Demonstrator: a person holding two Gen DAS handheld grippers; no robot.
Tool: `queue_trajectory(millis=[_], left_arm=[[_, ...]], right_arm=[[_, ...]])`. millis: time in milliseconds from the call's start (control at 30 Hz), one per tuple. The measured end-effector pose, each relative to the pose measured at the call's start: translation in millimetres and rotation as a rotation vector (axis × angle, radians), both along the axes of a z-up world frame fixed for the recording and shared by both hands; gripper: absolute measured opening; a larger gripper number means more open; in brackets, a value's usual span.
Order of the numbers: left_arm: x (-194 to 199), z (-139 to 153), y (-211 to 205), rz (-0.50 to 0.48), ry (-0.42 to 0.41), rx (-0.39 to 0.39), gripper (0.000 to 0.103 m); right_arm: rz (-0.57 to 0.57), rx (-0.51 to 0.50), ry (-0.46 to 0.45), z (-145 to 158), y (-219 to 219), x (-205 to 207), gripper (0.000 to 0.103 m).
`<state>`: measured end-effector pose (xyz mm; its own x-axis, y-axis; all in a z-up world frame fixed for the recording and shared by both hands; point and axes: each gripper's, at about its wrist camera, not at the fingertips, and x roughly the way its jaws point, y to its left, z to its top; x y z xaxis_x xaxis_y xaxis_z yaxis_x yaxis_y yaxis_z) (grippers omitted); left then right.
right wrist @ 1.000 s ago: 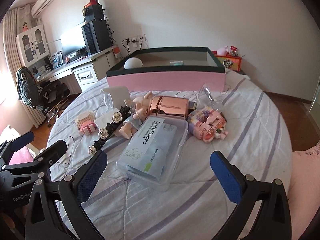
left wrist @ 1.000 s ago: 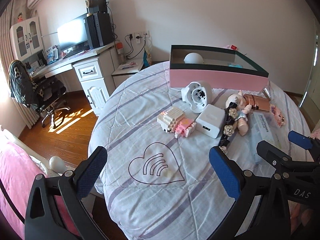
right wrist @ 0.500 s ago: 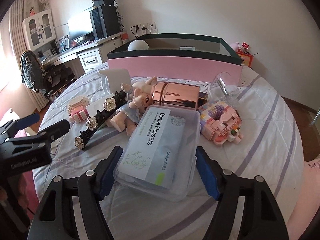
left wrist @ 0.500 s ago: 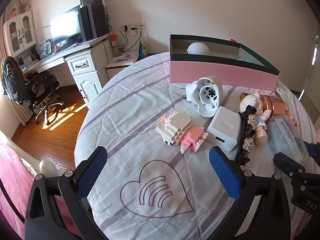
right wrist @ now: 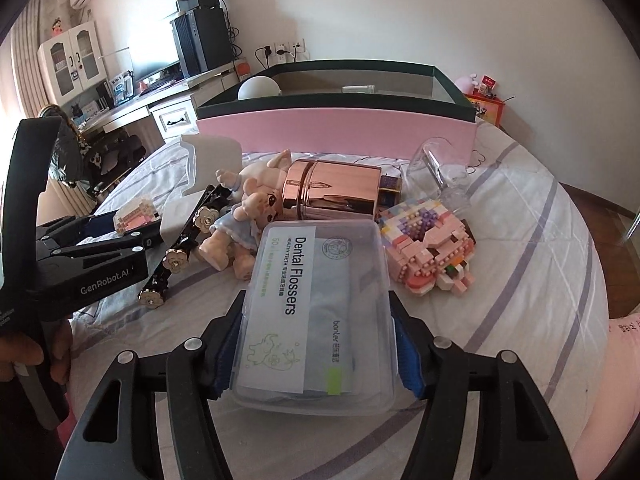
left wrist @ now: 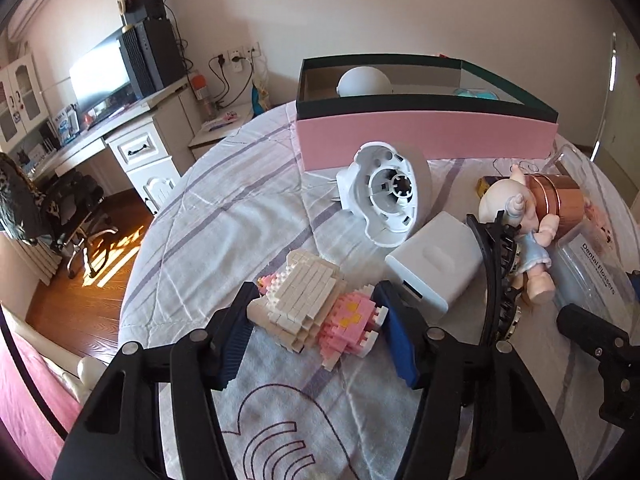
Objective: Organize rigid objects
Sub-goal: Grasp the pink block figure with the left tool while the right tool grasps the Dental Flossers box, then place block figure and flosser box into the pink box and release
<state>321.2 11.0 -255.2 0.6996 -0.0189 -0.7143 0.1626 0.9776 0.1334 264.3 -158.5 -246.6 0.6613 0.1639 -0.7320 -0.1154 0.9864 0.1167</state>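
the left gripper [left wrist: 316,316] has just been closing on the brick model [left wrist: 316,308], apparently pinching it; the right gripper [right wrist: 316,344], also closing, clamps the flosser box [right wrist: 316,320] across its short width, its long axis pointing away toward the pink box [right wrist: 336,132].

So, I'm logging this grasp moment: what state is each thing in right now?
Left gripper: jaws have just been closing, pads against the cream-and-pink brick figure.
Right gripper: jaws have just been closing, pads against the dental flosser box, lid shut.
Pink box: open-topped, white ball inside.
Copper canister: on its side.
Doll: lying down.
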Motion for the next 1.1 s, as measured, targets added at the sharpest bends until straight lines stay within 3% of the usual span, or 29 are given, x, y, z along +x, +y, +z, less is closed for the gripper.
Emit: queue_trajectory(millis=[267,600,867,1100], left_arm=[[-52.8,24.6,-4.7,-0.033,-0.051,-0.062,0.06],[-101.8,83.2,-21.7,-0.089,-0.199,-0.075,0.061],[-98.5,109.0,-33.1,-0.104,-0.257,-0.081,0.061],[-66.4,125.1,-47.2,-0.113,-0.302,-0.064,0.061]], right_arm=[[0.026,0.033,-0.045,9.1,0.4,-12.9,0.064],[0.036,0.03,-0.183,62.7,-0.8,-50.7,0.064],[0.046,0.013,-0.26,95.0,-4.1,-50.8,0.064],[0.04,-0.021,-0.308,113.9,-11.0,-29.7,0.064]])
